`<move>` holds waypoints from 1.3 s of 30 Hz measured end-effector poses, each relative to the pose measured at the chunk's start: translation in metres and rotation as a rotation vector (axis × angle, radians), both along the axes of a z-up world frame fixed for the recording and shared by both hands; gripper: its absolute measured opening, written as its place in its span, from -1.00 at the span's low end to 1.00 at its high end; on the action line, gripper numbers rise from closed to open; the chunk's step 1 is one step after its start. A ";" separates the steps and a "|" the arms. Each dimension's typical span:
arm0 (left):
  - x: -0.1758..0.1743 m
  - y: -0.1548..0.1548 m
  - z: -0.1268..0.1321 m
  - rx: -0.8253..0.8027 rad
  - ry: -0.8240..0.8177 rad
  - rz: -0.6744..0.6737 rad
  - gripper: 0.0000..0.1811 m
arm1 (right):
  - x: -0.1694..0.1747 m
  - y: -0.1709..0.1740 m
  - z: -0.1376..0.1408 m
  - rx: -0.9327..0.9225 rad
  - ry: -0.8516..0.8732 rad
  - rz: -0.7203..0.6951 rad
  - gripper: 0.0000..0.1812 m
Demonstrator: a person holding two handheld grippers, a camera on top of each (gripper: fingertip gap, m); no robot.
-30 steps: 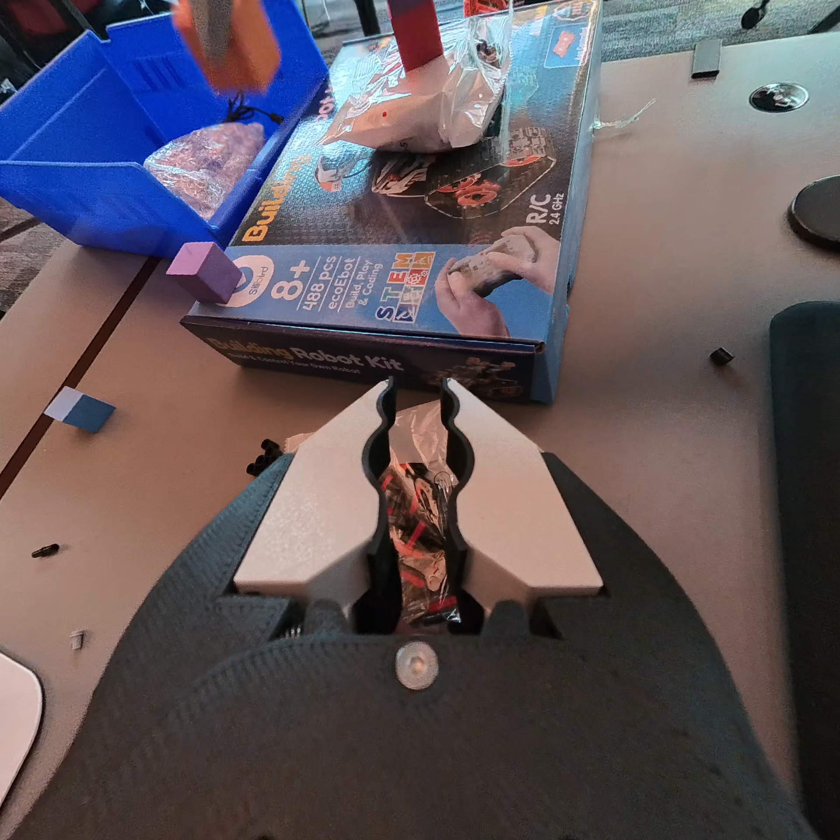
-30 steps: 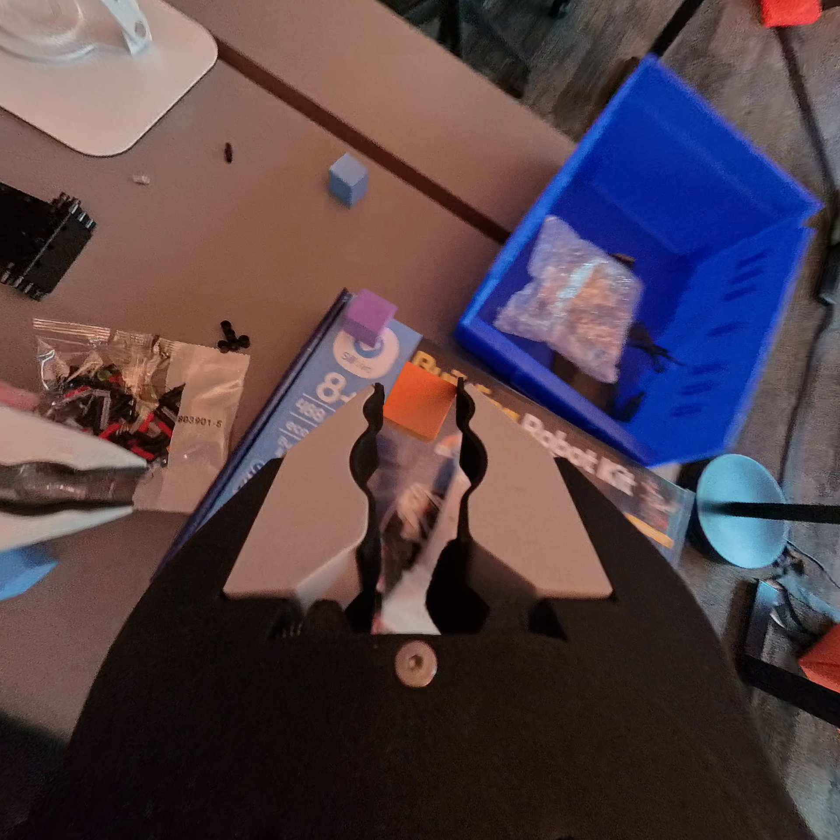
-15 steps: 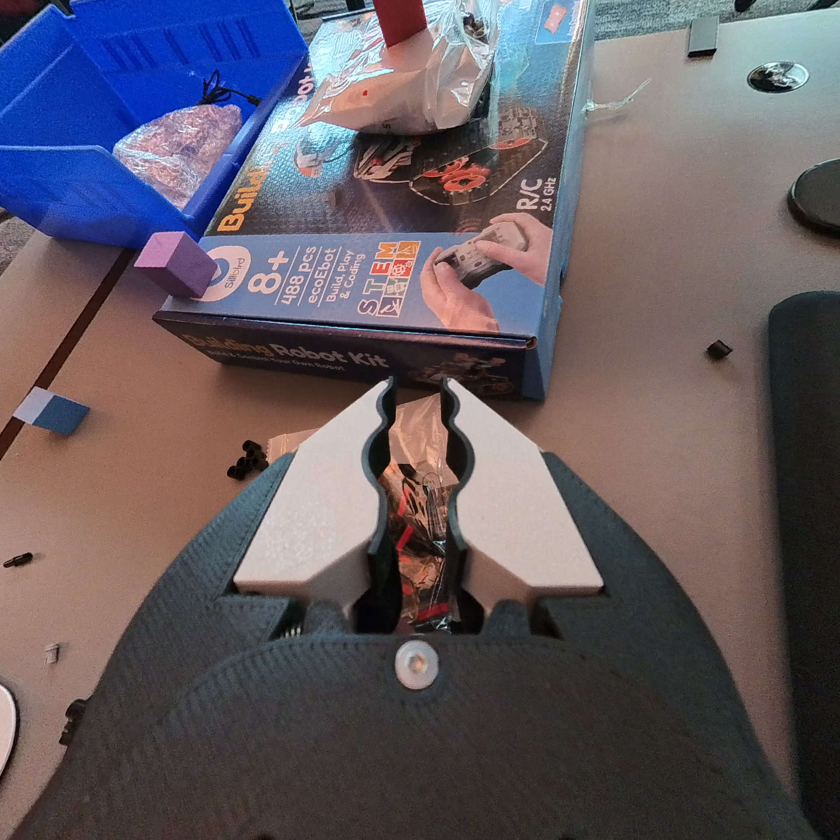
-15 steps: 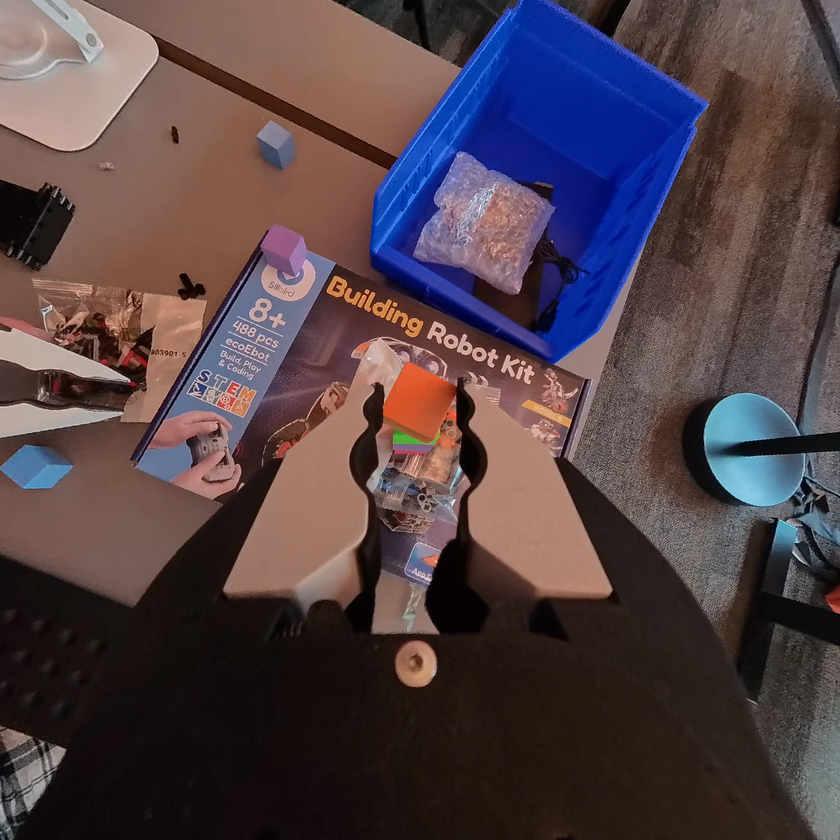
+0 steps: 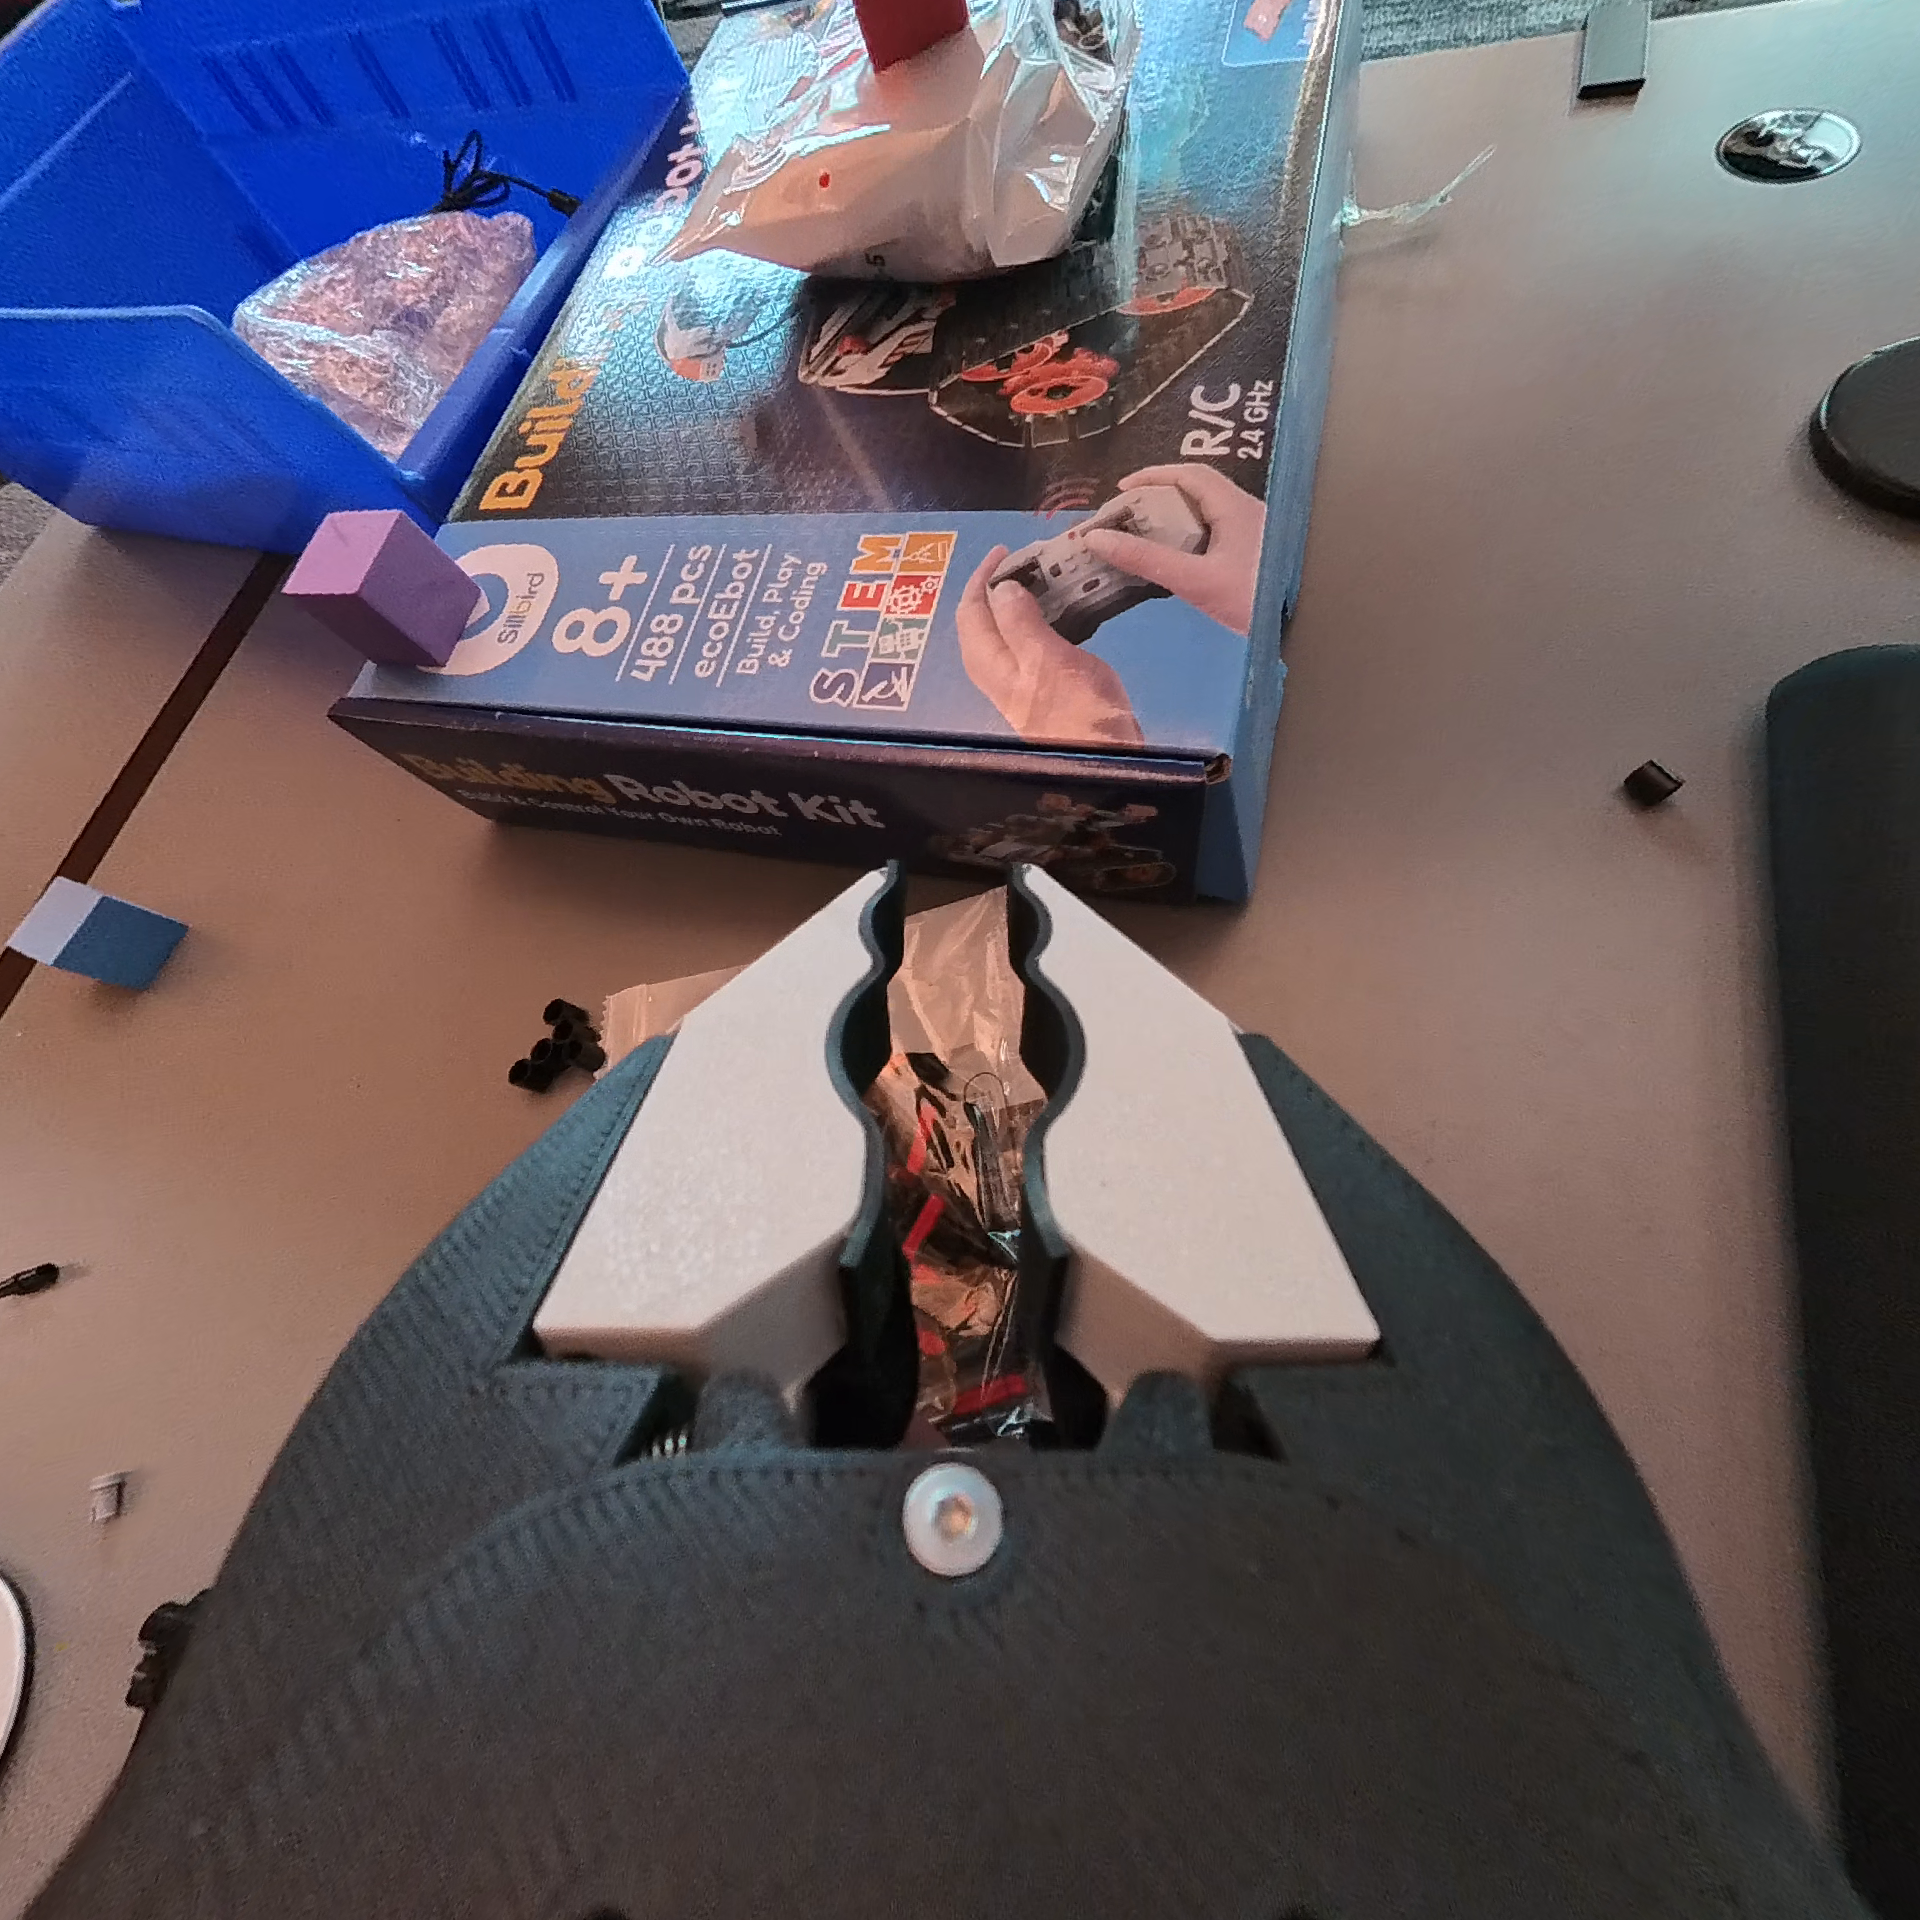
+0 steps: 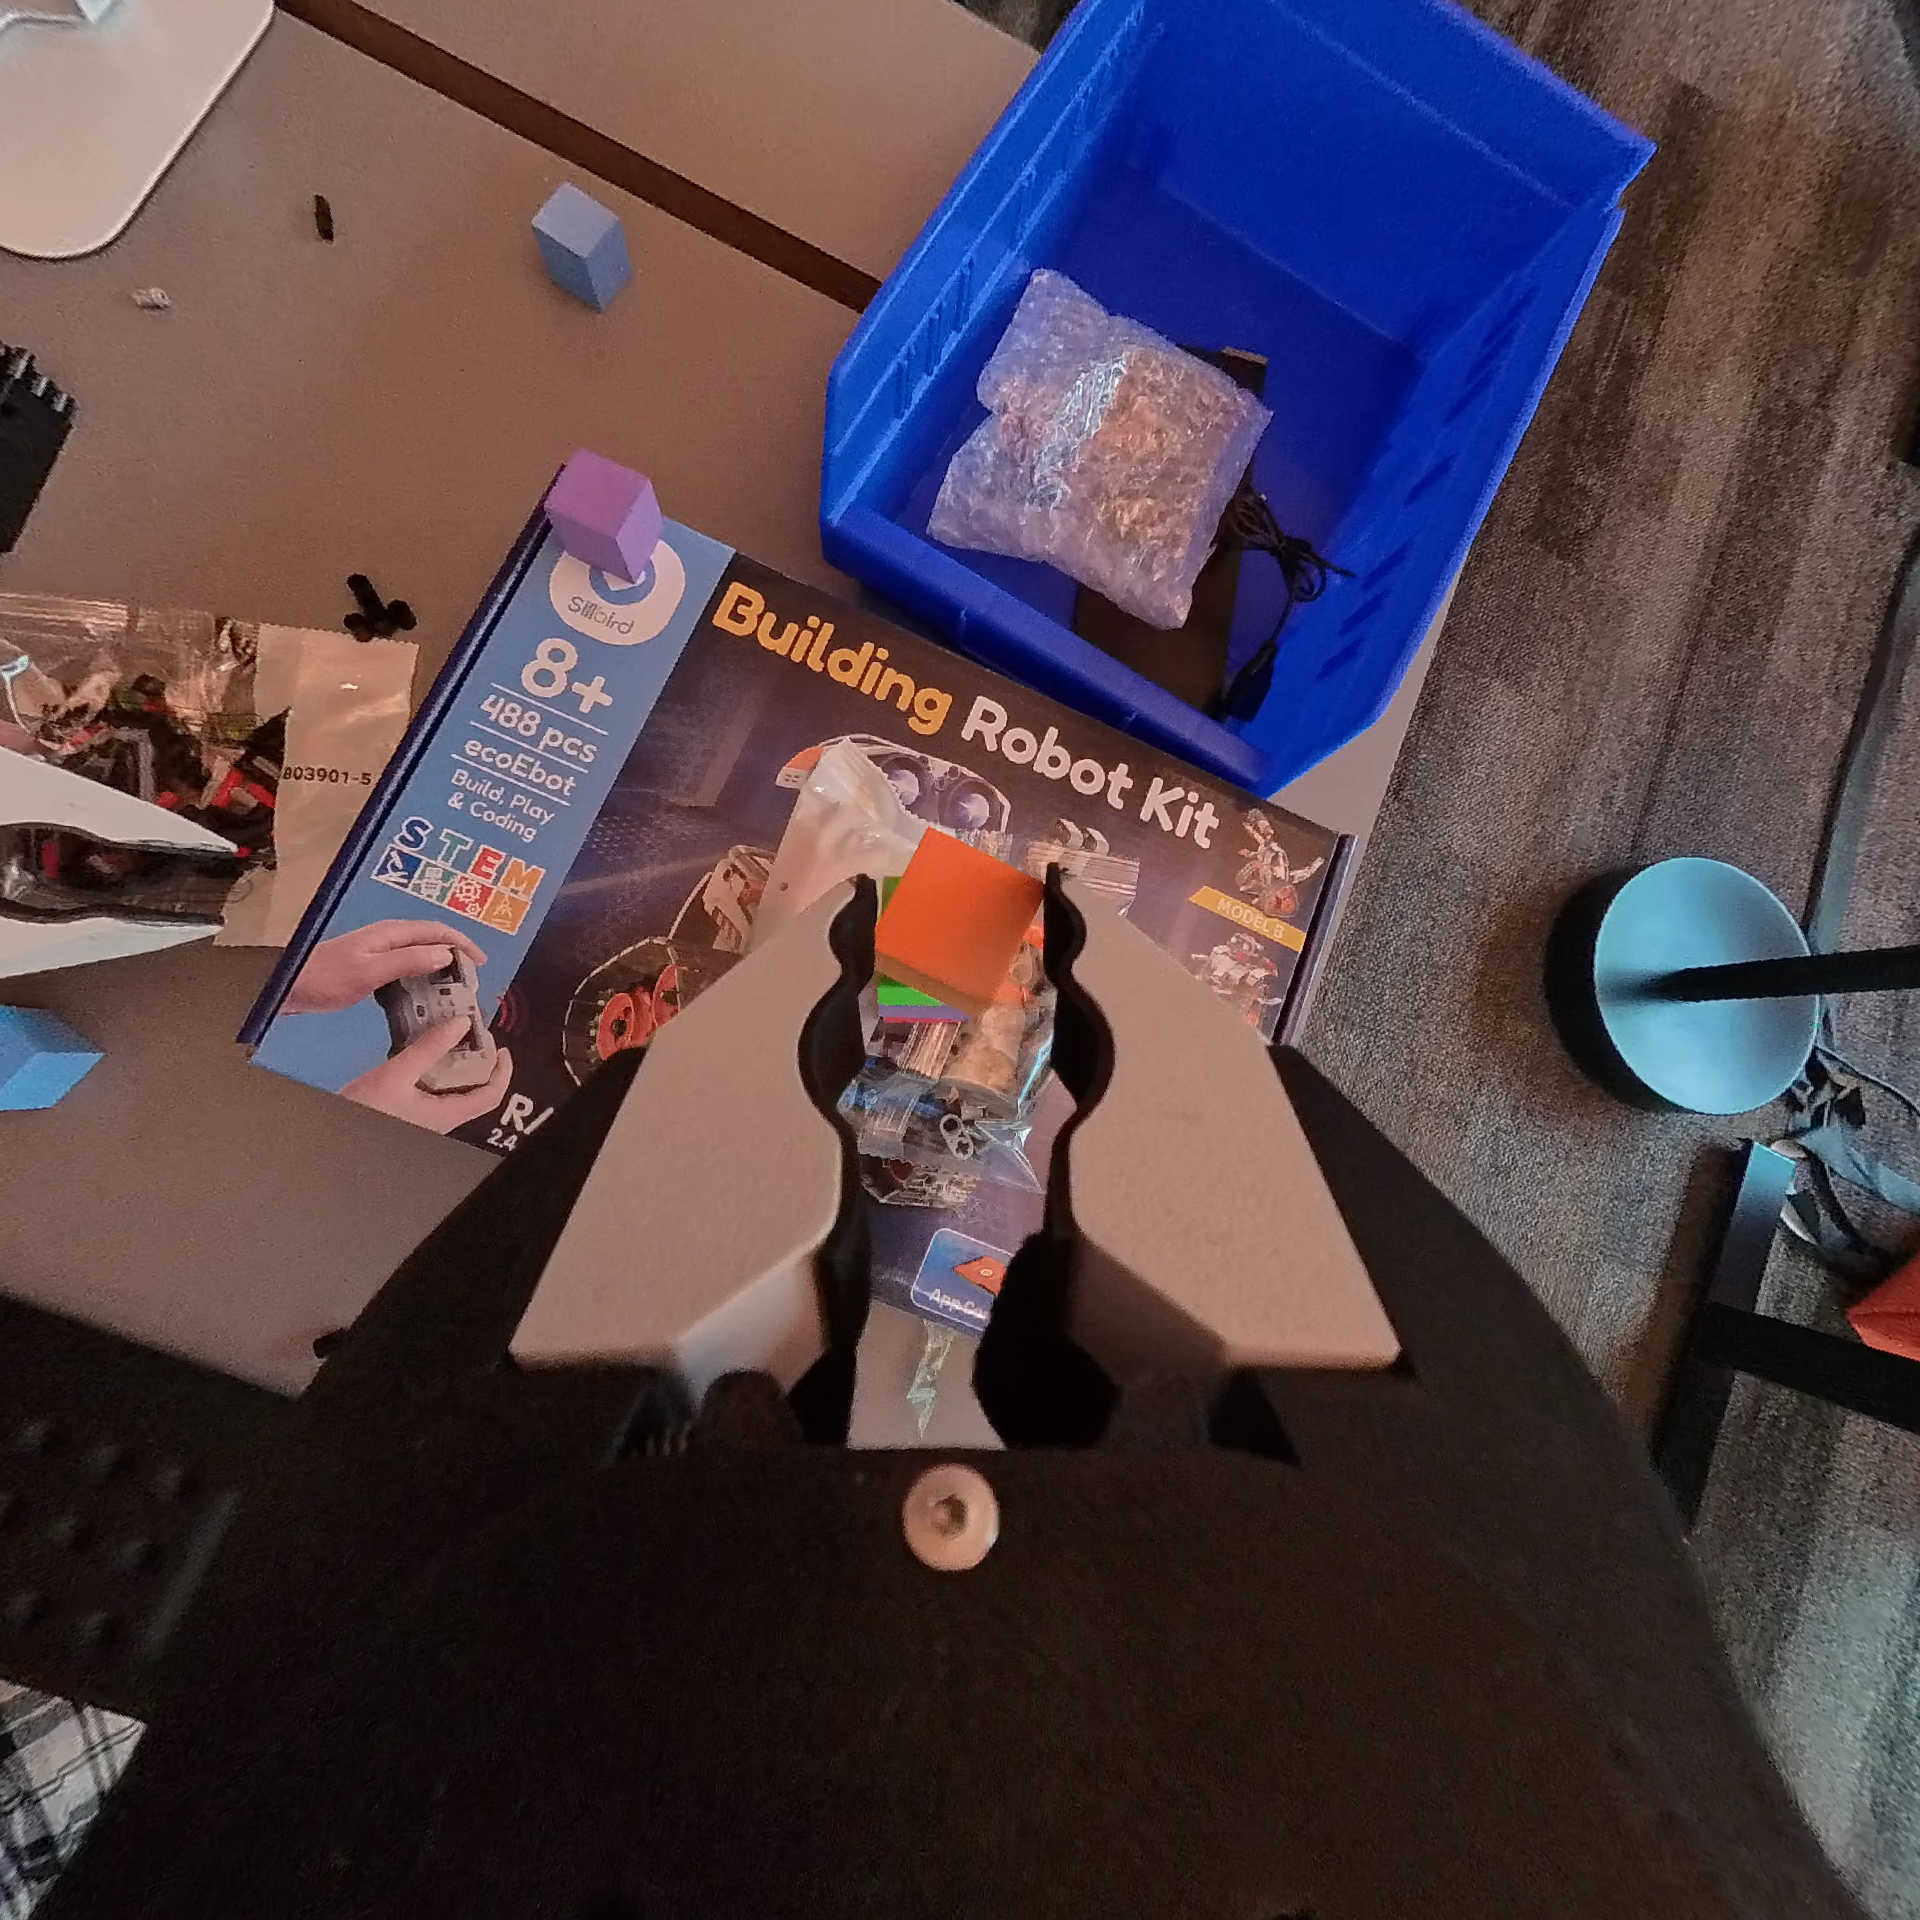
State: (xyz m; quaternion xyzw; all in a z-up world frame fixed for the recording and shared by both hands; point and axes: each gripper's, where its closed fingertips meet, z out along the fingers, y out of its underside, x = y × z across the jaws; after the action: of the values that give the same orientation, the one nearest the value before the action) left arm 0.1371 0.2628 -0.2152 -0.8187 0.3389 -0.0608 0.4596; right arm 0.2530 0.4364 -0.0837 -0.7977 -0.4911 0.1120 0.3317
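Note:
My left gripper (image 5: 954, 883) is shut on a clear bag of black and red parts (image 5: 956, 1174), low over the table just before a robot kit box (image 5: 831, 623). It shows at the left edge of the right wrist view (image 6: 104, 873). My right gripper (image 6: 954, 883) is shut on an orange block (image 6: 956, 925) above a second clear parts bag (image 6: 935, 1112) lying on the box (image 6: 727, 779). In the left wrist view that block (image 5: 904, 31) meets the bag (image 5: 935, 177). A purple block (image 5: 379, 587) sits on the box corner.
A blue bin (image 6: 1507, 312) holding a bubble-wrap packet (image 6: 1101, 468) stands beside the box at the table edge. Blue blocks (image 6: 582, 244) (image 6: 42, 1055) and small black parts (image 5: 556, 1044) lie on the table. A dark mat (image 5: 1849, 1143) lies right of my left gripper. Across from one pair of fingers to the other is roughly 25 cm.
My right gripper has carried the orange block from near the bin to above the bag on the box. My left gripper has barely moved and still holds its bag.

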 end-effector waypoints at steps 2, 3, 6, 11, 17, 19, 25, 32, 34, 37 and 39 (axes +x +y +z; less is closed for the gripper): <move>0.000 0.000 0.000 0.000 0.003 -0.002 -0.80 | 0.000 0.001 -0.006 -0.013 -0.012 -0.001 -0.66; 0.000 0.000 0.000 0.001 0.004 -0.002 -0.80 | -0.001 0.001 -0.007 -0.016 -0.006 0.000 -0.65; 0.000 0.000 0.001 0.003 0.001 0.001 -0.80 | -0.001 0.000 -0.007 -0.020 0.004 -0.002 -0.65; 0.000 0.000 0.002 0.003 0.001 0.000 -0.80 | -0.001 0.000 -0.006 -0.012 -0.007 -0.005 -0.58; -0.003 0.001 0.004 0.008 -0.004 0.011 -0.80 | 0.002 0.001 0.020 0.126 -0.005 -0.046 -0.49; -0.004 0.002 0.003 0.006 -0.009 0.015 -0.80 | -0.016 -0.014 0.038 0.190 0.038 -0.007 -0.51; -0.004 0.002 0.000 0.002 0.006 0.015 -0.79 | -0.121 -0.060 0.004 0.181 0.026 0.206 -0.48; -0.011 0.002 0.007 0.023 0.008 0.029 -0.80 | -0.187 -0.031 -0.095 0.036 -0.025 0.140 -0.45; -0.012 0.002 0.007 0.022 0.005 0.029 -0.79 | -0.191 -0.022 -0.106 0.026 -0.029 0.115 -0.59; -0.011 0.003 0.007 0.021 0.003 0.026 -0.79 | -0.191 -0.014 -0.108 0.047 -0.021 0.101 -0.85; -0.011 0.003 0.007 0.022 0.004 0.026 -0.79 | -0.191 -0.018 -0.099 0.040 0.005 0.120 -0.97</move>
State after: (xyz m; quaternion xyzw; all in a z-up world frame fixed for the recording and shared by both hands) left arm 0.1260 0.2654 -0.2084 -0.8181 0.3299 -0.0496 0.4685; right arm 0.0618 0.4186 -0.1828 -0.7597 -0.5394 0.1239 0.3415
